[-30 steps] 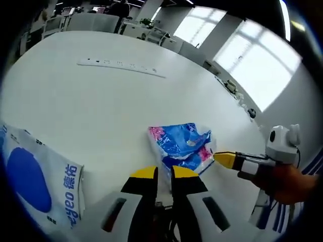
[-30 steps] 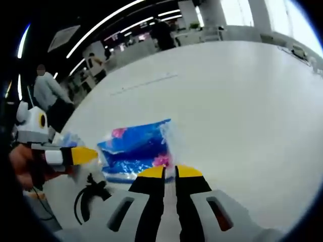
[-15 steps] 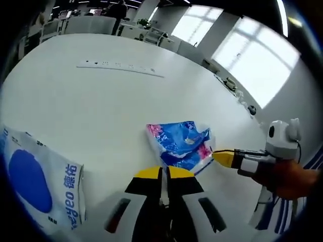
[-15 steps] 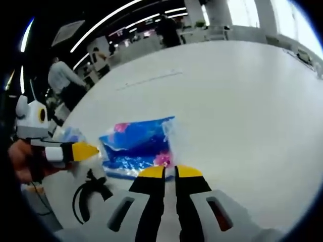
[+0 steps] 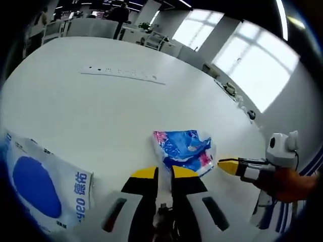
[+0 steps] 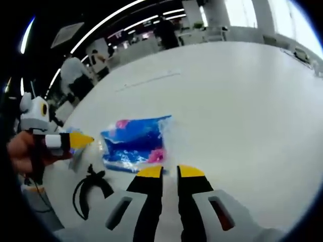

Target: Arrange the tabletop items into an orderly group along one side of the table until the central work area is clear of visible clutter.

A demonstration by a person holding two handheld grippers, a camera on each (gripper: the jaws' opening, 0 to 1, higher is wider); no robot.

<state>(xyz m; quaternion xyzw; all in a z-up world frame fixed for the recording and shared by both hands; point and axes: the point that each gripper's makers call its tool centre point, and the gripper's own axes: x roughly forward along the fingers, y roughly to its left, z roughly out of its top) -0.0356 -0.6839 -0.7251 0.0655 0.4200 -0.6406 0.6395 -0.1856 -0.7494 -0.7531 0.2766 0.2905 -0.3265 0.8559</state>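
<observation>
Hovering both tongs, left tongs (image 5: 158, 173) and right tongs (image 6: 164, 171), narrowly parted, empty, near blue packet (image 5: 183, 149); risking loose wrapper tearing or slipping.

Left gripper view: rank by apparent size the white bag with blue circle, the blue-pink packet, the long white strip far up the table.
1. White bag, largest, though nearest the camera.
2. Blue-pink packet.
3. White strip, smallest-looking, but farthest away, so its true size is unsure.
</observation>
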